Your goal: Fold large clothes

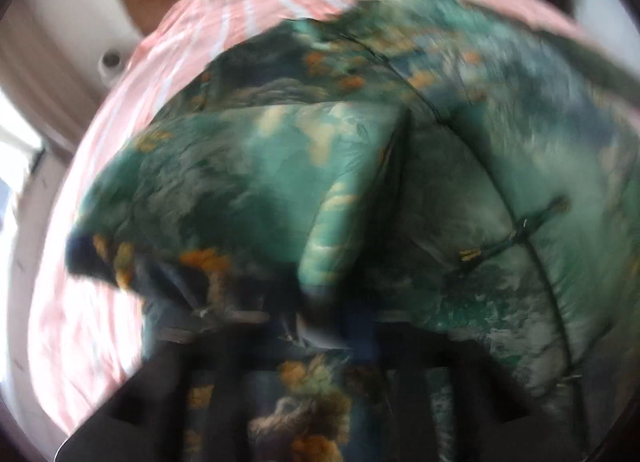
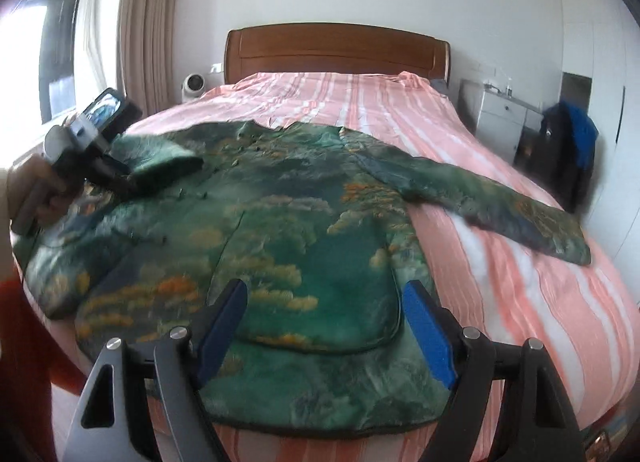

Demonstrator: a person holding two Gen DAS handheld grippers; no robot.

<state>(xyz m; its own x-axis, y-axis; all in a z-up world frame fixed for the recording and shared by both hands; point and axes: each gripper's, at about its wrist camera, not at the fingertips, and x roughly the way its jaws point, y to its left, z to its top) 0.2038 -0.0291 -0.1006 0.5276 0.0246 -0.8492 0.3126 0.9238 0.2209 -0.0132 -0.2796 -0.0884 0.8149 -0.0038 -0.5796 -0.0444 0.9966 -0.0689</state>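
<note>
Left wrist view: the picture is smeared. The green printed jacket (image 1: 320,166) fills it, a folded sleeve (image 1: 224,182) draped across the body, cloth bunched at the left gripper (image 1: 320,342); whether it pinches the cloth I cannot tell.

Right wrist view: the jacket (image 2: 280,222) lies flat across the foot of the bed (image 2: 500,294), collar toward the headboard (image 2: 336,50). The left gripper (image 2: 120,178) sits at the sleeve (image 2: 160,160) folded inward. The right gripper (image 2: 324,322) hovers spread over the hem, empty. The other sleeve (image 2: 480,202) stretches toward the bed's right edge, nearer the right gripper.
</note>
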